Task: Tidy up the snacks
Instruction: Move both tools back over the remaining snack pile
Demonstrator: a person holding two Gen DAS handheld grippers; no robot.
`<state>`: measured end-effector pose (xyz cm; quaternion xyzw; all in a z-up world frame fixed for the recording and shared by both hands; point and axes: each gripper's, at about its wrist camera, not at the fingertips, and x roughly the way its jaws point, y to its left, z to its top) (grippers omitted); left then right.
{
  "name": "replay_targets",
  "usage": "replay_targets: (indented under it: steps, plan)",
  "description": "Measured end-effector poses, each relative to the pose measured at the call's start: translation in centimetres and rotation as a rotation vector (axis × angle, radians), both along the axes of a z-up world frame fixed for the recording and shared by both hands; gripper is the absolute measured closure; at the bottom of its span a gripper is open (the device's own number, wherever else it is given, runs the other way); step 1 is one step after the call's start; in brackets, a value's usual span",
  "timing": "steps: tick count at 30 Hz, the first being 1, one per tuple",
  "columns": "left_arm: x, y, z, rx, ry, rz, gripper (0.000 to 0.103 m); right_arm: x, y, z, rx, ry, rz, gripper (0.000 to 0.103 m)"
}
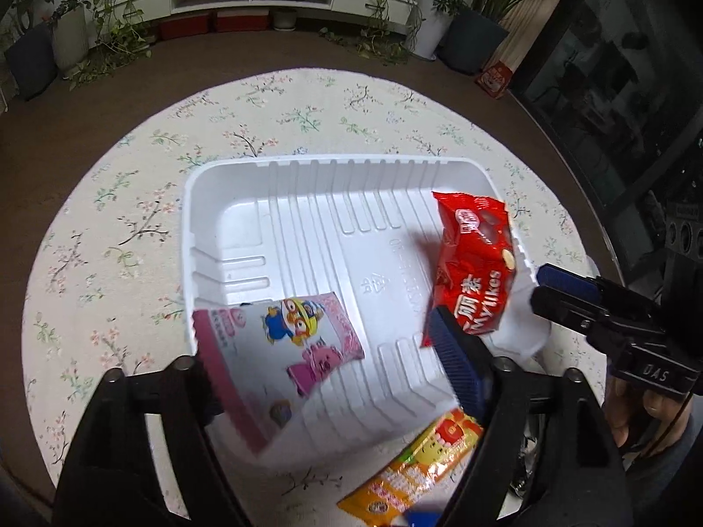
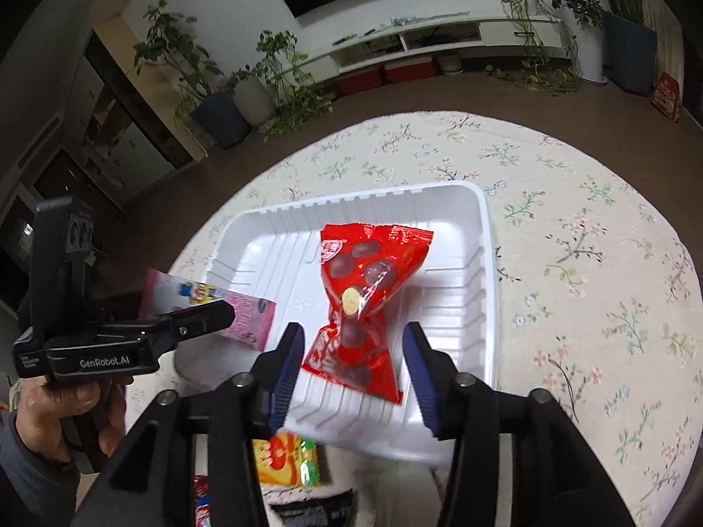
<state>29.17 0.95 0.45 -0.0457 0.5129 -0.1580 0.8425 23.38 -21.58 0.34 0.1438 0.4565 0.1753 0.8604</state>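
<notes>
Two snacks arrive in a white foam tray [image 2: 479,272] on a flower-patterned tablecloth [image 2: 593,237]: the right gripper [image 2: 353,366] stands spread, its blue pads clear on either side of a red chocolate packet [image 2: 367,303] lying in the tray's right half; the left gripper [image 1: 334,377] is likewise wide apart, a pink cartoon packet [image 1: 281,351] resting tilted over the tray's near left rim with no pad seen pressing it. The placing step looks nearly done; next, each hand would need to back off and reach for the orange packet [image 1: 422,465], which lies outside the tray on the cloth.
</notes>
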Motion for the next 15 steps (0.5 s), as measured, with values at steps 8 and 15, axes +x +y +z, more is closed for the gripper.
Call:
replay_targets:
  steps: [8,15]
  plan:
    - [-7.7,3.9,5.4,-0.037,-0.203,0.037,0.001,-7.6,-3.2,2.9,0.121,-0.121,-0.133,0.026]
    - [-17.7,7.2,6.3,-0.045,-0.219,0.130,0.001,-14.5,-3.3,1.4,0.118,-0.165,-0.167,0.026]
